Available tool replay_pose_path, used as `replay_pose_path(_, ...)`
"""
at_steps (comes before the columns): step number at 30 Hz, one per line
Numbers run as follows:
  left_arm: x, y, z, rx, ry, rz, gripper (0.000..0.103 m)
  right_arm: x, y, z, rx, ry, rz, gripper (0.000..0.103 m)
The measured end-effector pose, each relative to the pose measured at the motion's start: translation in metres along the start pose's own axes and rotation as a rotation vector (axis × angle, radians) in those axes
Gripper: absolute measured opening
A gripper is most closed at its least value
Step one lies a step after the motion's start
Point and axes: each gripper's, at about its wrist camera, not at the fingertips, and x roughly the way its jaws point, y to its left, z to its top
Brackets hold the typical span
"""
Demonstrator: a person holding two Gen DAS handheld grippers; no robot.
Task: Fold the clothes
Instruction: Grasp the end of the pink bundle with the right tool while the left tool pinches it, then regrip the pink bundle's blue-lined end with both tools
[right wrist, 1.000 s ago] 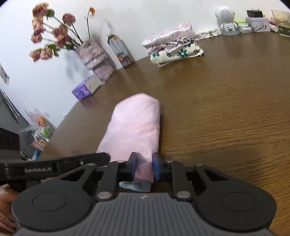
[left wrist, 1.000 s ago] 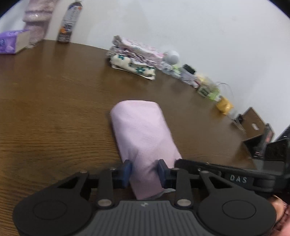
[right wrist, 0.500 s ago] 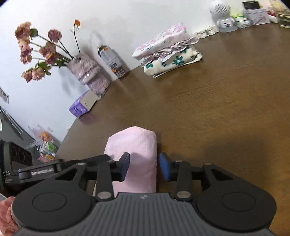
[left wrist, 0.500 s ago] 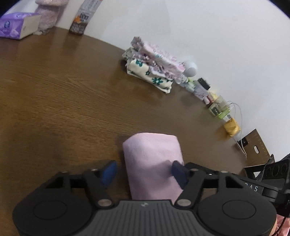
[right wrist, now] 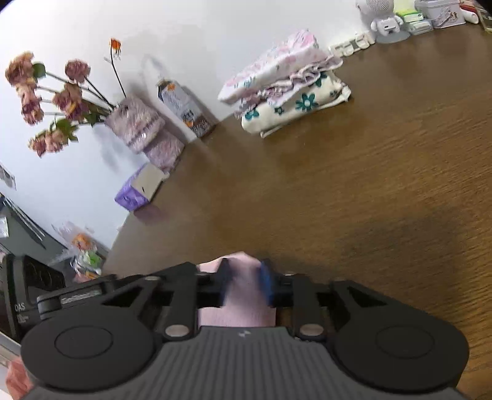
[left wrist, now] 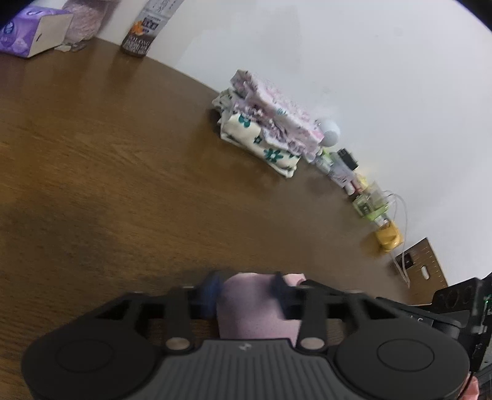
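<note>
The folded pink cloth (left wrist: 255, 310) lies on the brown wooden table (left wrist: 123, 184), under and between the fingers of both grippers. My left gripper (left wrist: 245, 287) is shut on one end, with the cloth filling the gap between its blue pads. In the right wrist view, the right gripper (right wrist: 246, 280) is shut on the pink cloth (right wrist: 240, 307) the same way. Only a short tip of cloth shows past the fingertips. A stack of folded floral clothes (left wrist: 264, 135) (right wrist: 286, 86) sits far ahead by the wall.
A purple tissue box (right wrist: 138, 190), a drink carton (right wrist: 184, 107) and a fuzzy vase of dried flowers (right wrist: 135, 126) stand along the wall. Small bottles and cables (left wrist: 363, 190) and a white speaker (right wrist: 384, 18) line the far edge. Bare table (right wrist: 369, 184) lies between me and the stack.
Both grippers opened half a second ago, slid forward over the pink cloth, and have now narrowed onto it again. Much less cloth shows beyond the fingertips than before.
</note>
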Motion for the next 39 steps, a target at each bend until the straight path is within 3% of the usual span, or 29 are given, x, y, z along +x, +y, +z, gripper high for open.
replay_pose_path(2, 0.0, -0.001, 0.003, 0.019, -0.009, 0.003, 0.058, 0.003, 0.0, -0.002, -0.002, 0.007, -0.02, 0.026)
replay_pose_path(4, -0.002, -0.001, 0.006, 0.035, -0.021, -0.014, 0.061, -0.009, 0.002, -0.005, -0.014, -0.02, -0.012, 0.026)
replay_pose_path(8, -0.01, -0.008, 0.016, 0.202, -0.037, -0.039, 0.069, -0.055, 0.021, -0.03, -0.191, -0.09, -0.068, 0.037)
replay_pose_path(13, 0.008, -0.012, 0.031, 0.322, 0.036, -0.148, 0.069, -0.088, 0.034, -0.081, -0.317, -0.013, -0.114, 0.037)
replay_pose_path(16, 0.024, -0.014, 0.031, 0.363, 0.114, -0.222, 0.063, -0.088, 0.039, -0.106, -0.363, 0.046, -0.135, 0.037)
replay_pose_path(19, 0.025, -0.013, 0.02, 0.371, 0.162, -0.253, 0.04, -0.079, 0.046, -0.115, -0.413, 0.042, -0.175, 0.035)
replay_pose_path(21, 0.015, -0.009, 0.013, 0.365, 0.162, -0.265, 0.032, -0.076, 0.046, -0.114, -0.432, 0.03, -0.196, 0.028)
replay_pose_path(24, -0.006, 0.0, 0.001, 0.348, 0.15, -0.276, 0.028, -0.075, 0.04, -0.106, -0.441, 0.01, -0.207, 0.021)
replay_pose_path(30, -0.05, 0.017, -0.034, 0.286, 0.143, -0.296, 0.024, -0.068, 0.022, -0.08, -0.484, -0.016, -0.2, 0.02)
replay_pose_path(35, -0.083, 0.013, -0.072, 0.25, 0.096, -0.261, 0.024, -0.056, 0.007, -0.055, -0.505, 0.011, -0.133, 0.02)
replay_pose_path(39, -0.096, 0.011, -0.083, 0.198, 0.056, -0.225, 0.025, -0.058, 0.0, -0.047, -0.479, 0.023, -0.127, 0.021)
